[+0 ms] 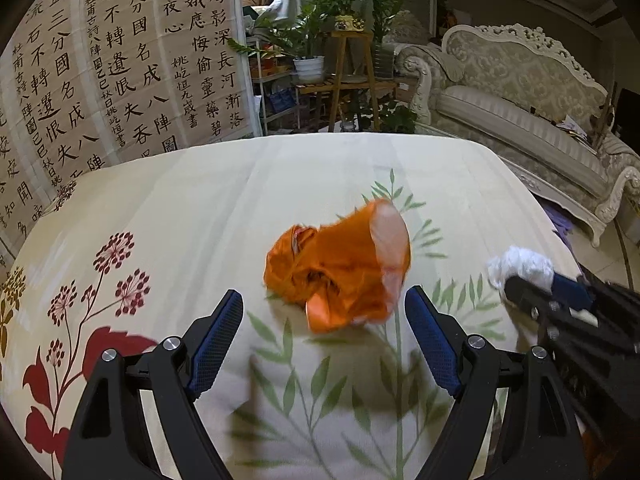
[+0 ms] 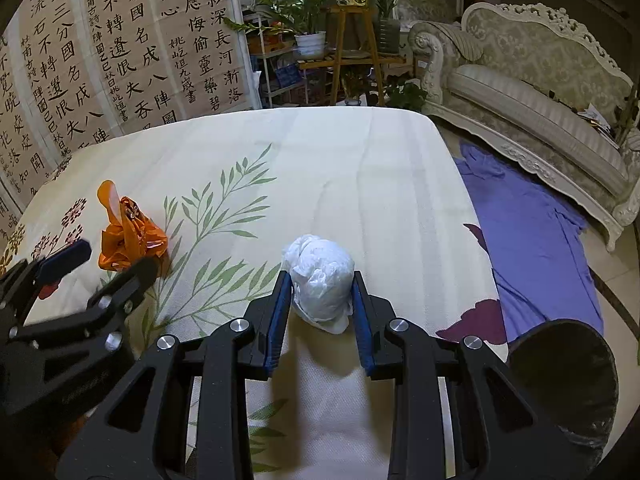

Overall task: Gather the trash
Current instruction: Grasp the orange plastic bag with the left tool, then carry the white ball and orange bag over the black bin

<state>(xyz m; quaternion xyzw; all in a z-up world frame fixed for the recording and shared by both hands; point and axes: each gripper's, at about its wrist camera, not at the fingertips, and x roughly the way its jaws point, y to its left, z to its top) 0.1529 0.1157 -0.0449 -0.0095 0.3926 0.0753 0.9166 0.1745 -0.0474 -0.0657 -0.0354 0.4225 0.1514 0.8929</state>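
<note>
A crumpled orange plastic bag (image 1: 340, 268) lies on the flowered cloth of the table (image 1: 200, 208). My left gripper (image 1: 324, 308) stands open just short of it, the bag's near edge reaching between the blue fingertips. A white crumpled plastic ball (image 2: 320, 280) sits between the blue pads of my right gripper (image 2: 321, 280), which is shut on it. The left wrist view shows the same white ball (image 1: 520, 266) at the right, in the right gripper (image 1: 528, 280). In the right wrist view the orange bag (image 2: 130, 236) lies at the left, beside the left gripper (image 2: 108, 260).
A dark round bin (image 2: 568, 380) stands at the table's near right corner. A purple cloth (image 2: 528, 240) lies on the floor to the right, before an ornate sofa (image 2: 540, 92). Calligraphy sheets (image 1: 100, 80) and potted plants (image 1: 316, 40) stand beyond the table's far edge.
</note>
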